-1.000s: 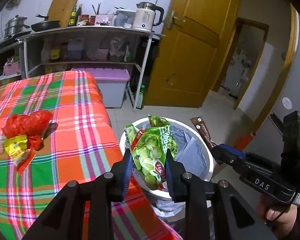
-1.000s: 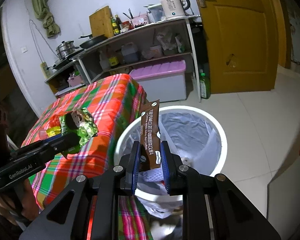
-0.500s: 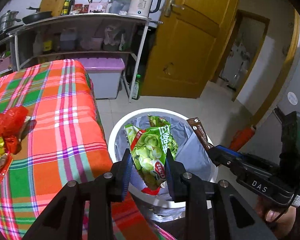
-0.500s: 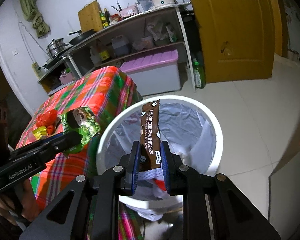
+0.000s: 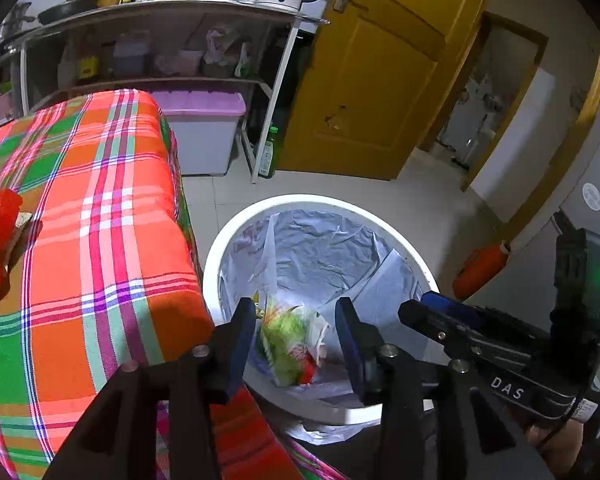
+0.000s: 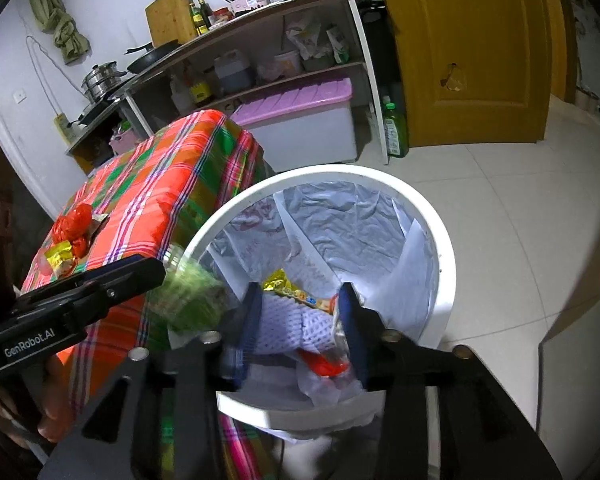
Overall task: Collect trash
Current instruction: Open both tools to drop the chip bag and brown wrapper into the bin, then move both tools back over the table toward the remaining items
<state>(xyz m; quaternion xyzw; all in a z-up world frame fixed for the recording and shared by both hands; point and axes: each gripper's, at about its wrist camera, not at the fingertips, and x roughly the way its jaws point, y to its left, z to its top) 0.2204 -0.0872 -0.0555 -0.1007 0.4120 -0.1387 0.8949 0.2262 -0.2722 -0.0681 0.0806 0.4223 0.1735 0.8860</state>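
Left wrist view: the left gripper (image 5: 296, 340) is hovering over the near rim of the white bin (image 5: 416, 256), jaws standing wide apart and gripping nothing. The green snack bag (image 5: 288, 340) is showing blurred between them, inside the bin (apparently falling). The right gripper (image 5: 412, 312) is hanging over the bin's right rim.

Right wrist view: its jaws are also standing apart, empty, over the bin's contents. Remaining red and yellow wrappers (image 6: 70, 236) are lying on the plaid surface (image 6: 172, 184) left of the bin, nearer the left gripper.

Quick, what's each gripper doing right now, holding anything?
Left gripper: open, holding nothing; blurred green snack bag dropping into white trash bin.
Right gripper: open, holding nothing.
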